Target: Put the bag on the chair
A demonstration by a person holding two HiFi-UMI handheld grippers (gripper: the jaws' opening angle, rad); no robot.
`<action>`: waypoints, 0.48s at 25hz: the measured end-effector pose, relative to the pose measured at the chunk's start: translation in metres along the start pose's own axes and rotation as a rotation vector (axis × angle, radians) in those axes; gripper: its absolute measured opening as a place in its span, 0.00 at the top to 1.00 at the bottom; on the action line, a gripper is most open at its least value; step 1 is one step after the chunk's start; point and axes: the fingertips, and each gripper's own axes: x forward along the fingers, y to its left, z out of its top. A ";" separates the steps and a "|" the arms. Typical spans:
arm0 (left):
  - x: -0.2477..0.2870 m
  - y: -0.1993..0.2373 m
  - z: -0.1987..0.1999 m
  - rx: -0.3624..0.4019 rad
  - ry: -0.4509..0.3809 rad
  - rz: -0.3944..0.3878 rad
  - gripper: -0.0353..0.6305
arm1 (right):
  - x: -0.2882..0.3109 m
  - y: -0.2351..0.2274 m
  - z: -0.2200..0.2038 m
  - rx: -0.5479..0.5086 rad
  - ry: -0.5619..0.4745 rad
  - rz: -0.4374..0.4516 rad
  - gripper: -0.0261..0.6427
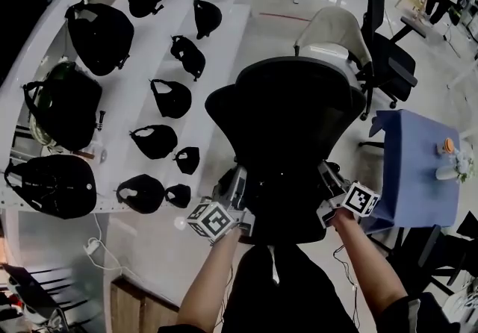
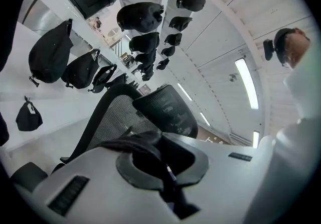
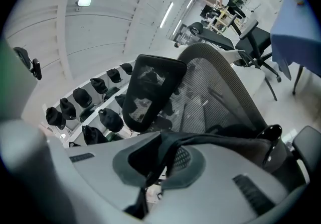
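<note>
At the front of the black mesh chair, I hold my two grippers low, one at each side of the bag — a dark bundle that merges with the seat below it, so I cannot tell whether it rests there or hangs clear. My left gripper is clenched on a fold of the bag's black fabric, which bunches over the top of the pads. My right gripper is clamped on another black band of it, and this one runs off to the right toward a glossy fitting at the bag's side. Just beyond both sets of jaws rise the chair's mesh back and its headrest. To my left, white shelves carry rows of other black bags — well apart from the chair. A blue table stands at my right
</note>
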 end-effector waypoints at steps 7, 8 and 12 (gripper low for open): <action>0.021 0.007 0.004 0.013 0.009 0.013 0.92 | 0.010 -0.011 0.003 -0.034 0.039 0.019 0.95; 0.025 0.009 0.003 0.016 0.016 0.013 0.92 | 0.013 -0.013 0.005 -0.041 0.040 0.029 0.95; 0.040 0.024 -0.005 -0.003 0.048 0.026 0.92 | 0.023 -0.040 -0.001 0.004 0.061 -0.004 0.95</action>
